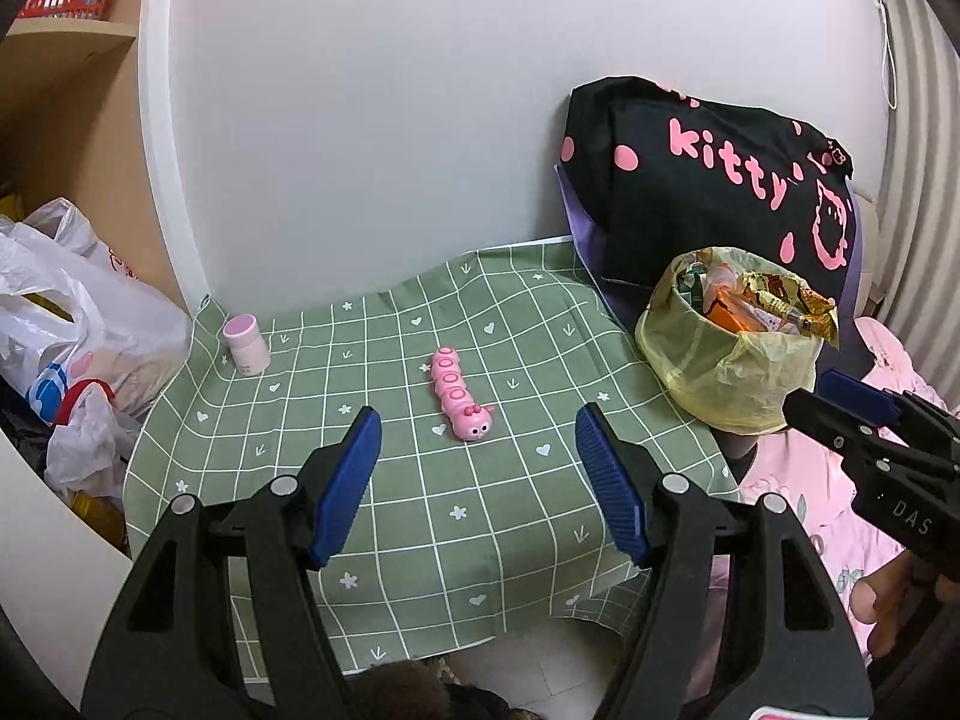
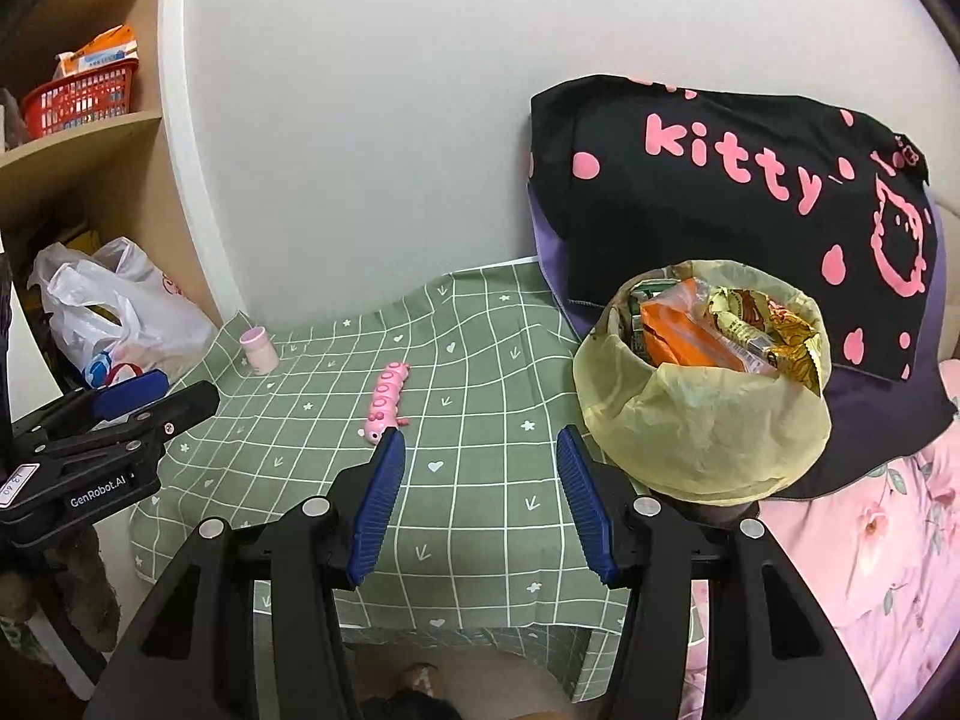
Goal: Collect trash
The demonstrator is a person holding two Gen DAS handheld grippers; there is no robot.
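Observation:
A small bin lined with a yellow bag (image 1: 729,354) (image 2: 702,420) stands at the right edge of the green checked tablecloth (image 1: 480,510) (image 2: 480,360). Snack wrappers (image 1: 762,300) (image 2: 720,330) fill it. On the cloth lie a pink caterpillar toy (image 1: 459,396) (image 2: 387,396) and, at the back left, a small pink bottle (image 1: 246,345) (image 2: 259,349). My left gripper (image 1: 478,420) (image 2: 174,393) hovers open and empty over the cloth's front, in line with the toy. My right gripper (image 2: 480,441) (image 1: 822,399) is open and empty, just left of the bin.
A black bag with pink "kitty" lettering (image 1: 720,180) (image 2: 720,192) leans on the wall behind the bin. White plastic bags (image 1: 78,324) (image 2: 120,312) sit left of the table under a shelf holding a red basket (image 2: 78,96). Pink flowered bedding (image 2: 870,540) lies to the right.

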